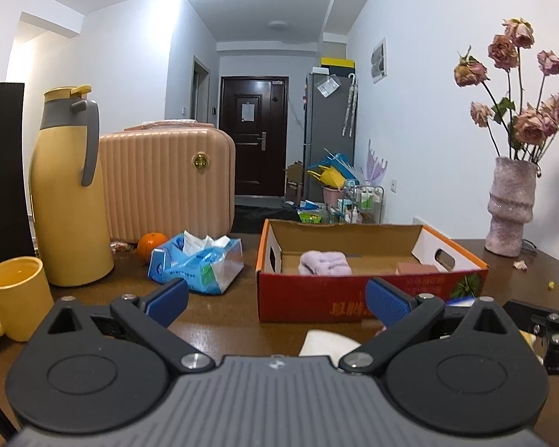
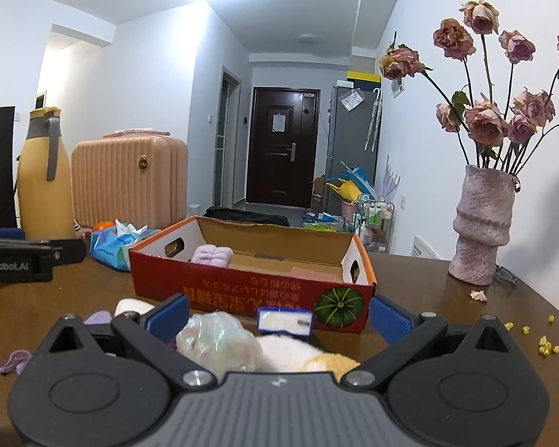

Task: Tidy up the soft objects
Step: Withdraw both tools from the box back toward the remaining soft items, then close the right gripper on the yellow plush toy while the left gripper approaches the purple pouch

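An open red cardboard box stands on the brown table. Inside lie a folded lilac towel and a pink soft item. My left gripper is open and empty, just before the box's front wall; a white cloth lies under it. My right gripper is open over a pile of soft things: a clear plastic-wrapped bundle, a white and yellow fluffy cloth, and a small blue-edged packet. A white roll and purple fabric lie to the left.
A yellow thermos, yellow mug, orange, blue tissue pack and pink suitcase stand at the left. A vase of dried roses stands at the right, with glasses and yellow crumbs nearby.
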Tool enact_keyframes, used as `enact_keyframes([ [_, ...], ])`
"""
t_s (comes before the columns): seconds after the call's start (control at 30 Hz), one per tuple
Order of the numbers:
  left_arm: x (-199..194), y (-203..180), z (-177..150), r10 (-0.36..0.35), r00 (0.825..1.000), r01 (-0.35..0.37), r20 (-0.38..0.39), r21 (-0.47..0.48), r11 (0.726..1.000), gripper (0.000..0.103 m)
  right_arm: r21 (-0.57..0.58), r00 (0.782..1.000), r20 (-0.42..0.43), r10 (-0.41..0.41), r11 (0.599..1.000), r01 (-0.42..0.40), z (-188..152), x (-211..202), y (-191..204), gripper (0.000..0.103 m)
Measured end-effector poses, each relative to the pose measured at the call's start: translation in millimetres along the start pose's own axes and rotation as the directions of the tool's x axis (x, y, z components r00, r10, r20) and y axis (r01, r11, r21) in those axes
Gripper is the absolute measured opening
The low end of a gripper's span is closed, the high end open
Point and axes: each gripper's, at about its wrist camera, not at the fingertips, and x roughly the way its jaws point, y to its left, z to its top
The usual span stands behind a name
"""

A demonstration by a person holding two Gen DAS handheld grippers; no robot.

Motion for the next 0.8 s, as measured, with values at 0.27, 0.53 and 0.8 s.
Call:
enact_keyframes([
  [0.27, -13, 2, -14, -0.015, 0.999, 0.015, -0.032, 0.013, 1.0, 0.103, 0.004, 1.0, -0.008, 0.007, 1.0, -0.007, -9, -9, 2, 0.103],
  [0.53, -21, 6, -23, -0.029, 0.998, 0.03, -0.062, 0.019, 0.999, 0.103, 0.001, 1.0, -0.025, 0.011, 1.0, -0.011, -19, -16, 5, 0.103],
  [0.8, -25, 9, -26, -0.039, 0.996, 0.04, -0.074, 0.017, 0.999, 0.103, -0.01, 0.999, -0.045, 0.016, 1.0, -0.016, -28, -20, 11, 0.103],
])
